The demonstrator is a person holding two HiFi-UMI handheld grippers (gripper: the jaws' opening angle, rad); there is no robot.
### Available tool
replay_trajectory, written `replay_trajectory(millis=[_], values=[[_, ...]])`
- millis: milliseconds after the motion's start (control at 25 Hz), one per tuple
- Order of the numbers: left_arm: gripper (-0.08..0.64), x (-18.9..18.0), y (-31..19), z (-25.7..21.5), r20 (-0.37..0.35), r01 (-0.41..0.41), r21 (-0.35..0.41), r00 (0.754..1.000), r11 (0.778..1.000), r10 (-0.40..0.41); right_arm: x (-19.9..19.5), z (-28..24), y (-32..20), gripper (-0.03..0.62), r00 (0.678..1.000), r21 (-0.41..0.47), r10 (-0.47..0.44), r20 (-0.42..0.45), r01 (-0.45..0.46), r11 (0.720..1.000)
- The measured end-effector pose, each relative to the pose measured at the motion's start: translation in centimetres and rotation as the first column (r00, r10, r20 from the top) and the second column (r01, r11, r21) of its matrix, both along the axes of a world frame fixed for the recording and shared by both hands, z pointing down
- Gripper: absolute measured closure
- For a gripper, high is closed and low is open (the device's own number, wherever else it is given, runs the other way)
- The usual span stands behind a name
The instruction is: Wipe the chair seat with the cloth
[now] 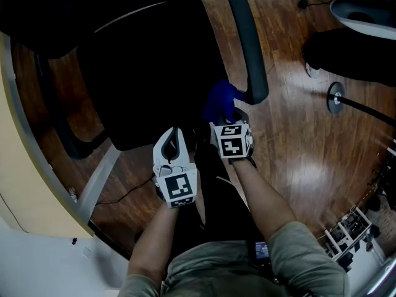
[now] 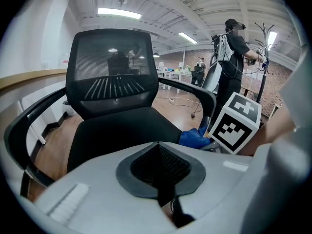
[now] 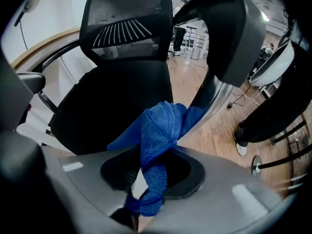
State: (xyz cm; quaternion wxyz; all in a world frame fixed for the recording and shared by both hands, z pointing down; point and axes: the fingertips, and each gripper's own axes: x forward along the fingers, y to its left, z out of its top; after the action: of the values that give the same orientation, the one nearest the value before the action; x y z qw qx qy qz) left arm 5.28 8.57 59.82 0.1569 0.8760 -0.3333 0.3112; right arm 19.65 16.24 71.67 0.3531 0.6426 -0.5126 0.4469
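My right tongs [image 1: 228,117] clamp the bunched blue microfibre cloth [image 3: 158,130], with the black padded chair seat [image 3: 112,101] just ahead; my left tongs [image 1: 174,135] beside them are closed and empty.

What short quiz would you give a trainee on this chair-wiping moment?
1. Multiple choice: what does the right gripper hold? A) a sponge B) a blue cloth C) nothing
2. True or false: the left gripper holds a second cloth.
3. Fill in: in the head view the cloth is next to the front end of one ___ of the chair.
Key: 1 B. 2 False; its jaws are together and empty. 3 armrest.
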Motion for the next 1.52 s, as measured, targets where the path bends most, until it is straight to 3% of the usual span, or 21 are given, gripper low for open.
replay_trajectory(millis=[280,400,520,760,960,1080,1240,1360,1520], values=[[0.555,-2.9,-1.1,0.1,0.004,0.065,0.001,0.998,0.998,-0.065,-0.5,-0.9,-0.6,0.491,0.999,-0.004,-0.02,-0.043,0.02,1.0],[0.555,-5.8,-1.9,-0.1,0.015,0.105,0.012,0.994,0.994,-0.105,-2.9,-2.6,-2.1,0.491,0.993,0.022,-0.095,-0.074,0.097,0.995],[0.555,-10.3,-2.5,-0.3,0.044,0.166,0.009,0.985,0.986,-0.167,-8.0,-4.4,-4.5,0.491,0.972,0.069,-0.223,-0.074,0.228,0.971],[0.555,-19.3,-3.2,-0.7,0.079,0.279,0.015,0.957,0.96,-0.279,-21.5,-6.4,-9.0,0.489,0.891,0.169,-0.453,-0.008,0.448,0.878],[0.555,-24.9,-2.4,-0.3,0.083,0.344,-0.003,0.936,0.939,-0.343,-31.8,-6.5,-10.9,0.489,0.78,0.211,-0.626,0.029,0.607,0.766],[0.555,-27.4,-1.7,0.0,0.085,0.373,-0.016,0.925,0.928,-0.37,-36.0,-6.2,-11.1,0.489,0.717,0.219,-0.696,0.039,0.673,0.706],[0.555,-29.4,-1.0,1.0,0.096,0.405,-0.028,0.911,0.914,-0.401,-39.0,-4.2,-10.5,0.489,0.661,0.191,-0.748,0.059,0.728,0.658],[0.555,-30.0,-0.5,2.1,0.112,0.415,-0.036,0.906,0.909,-0.409,-39.1,-2.3,-9.3,0.489,0.647,0.152,-0.759,0.064,0.746,0.649],[0.555,-29.2,-0.2,3.0,0.125,0.396,-0.032,0.912,0.918,-0.39,-36.5,-1.0,-8.7,0.489,0.688,0.134,-0.723,0.059,0.712,0.689]])
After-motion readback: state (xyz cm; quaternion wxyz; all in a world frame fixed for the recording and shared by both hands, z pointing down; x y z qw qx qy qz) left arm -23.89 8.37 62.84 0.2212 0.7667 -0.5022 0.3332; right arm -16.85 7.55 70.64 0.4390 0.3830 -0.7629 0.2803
